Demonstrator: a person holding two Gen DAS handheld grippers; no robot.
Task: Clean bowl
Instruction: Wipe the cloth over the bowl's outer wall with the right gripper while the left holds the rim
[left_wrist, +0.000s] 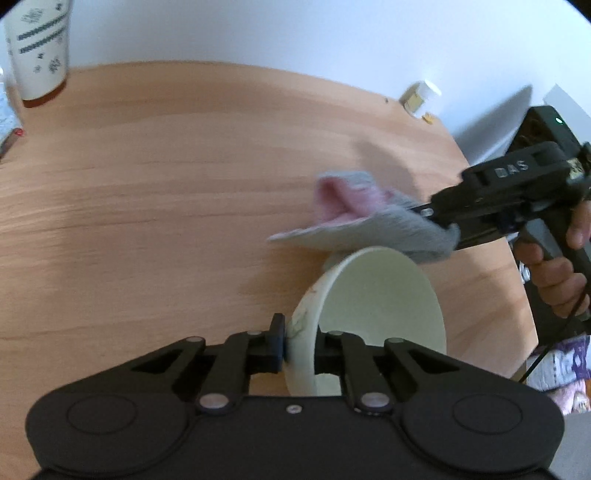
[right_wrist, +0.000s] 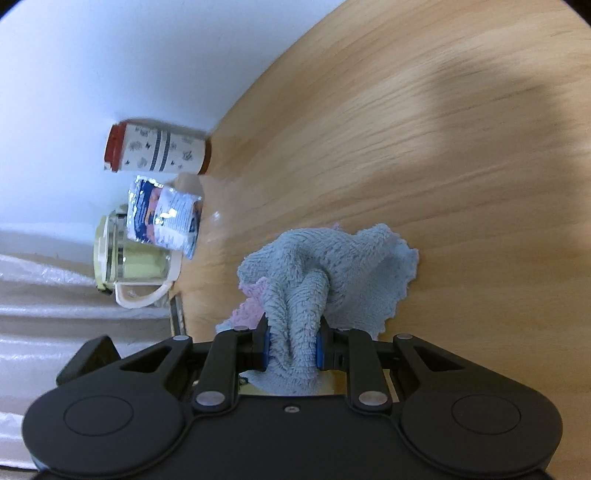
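Note:
A pale cream bowl (left_wrist: 376, 295) is tipped on its side above the wooden table (left_wrist: 166, 184), with its opening turned to the right. My left gripper (left_wrist: 301, 345) is shut on the bowl's rim, one pad outside the wall and one inside. Smears of dirt show on the outer wall near the pad. A grey and pink cloth (left_wrist: 354, 218) hangs just above the bowl's far rim, pinched in my right gripper (left_wrist: 439, 221), which a hand holds at the right. In the right wrist view the right gripper (right_wrist: 292, 350) is shut on the bunched cloth (right_wrist: 328, 273); the bowl is hidden there.
A patterned paper cup (left_wrist: 38, 48) stands at the table's far left corner, also seen as the cup (right_wrist: 159, 153) beside a foil packet (right_wrist: 162, 218) and a lidded jar with a handle (right_wrist: 129, 266). A small white-capped bottle (left_wrist: 421, 94) sits at the far right edge.

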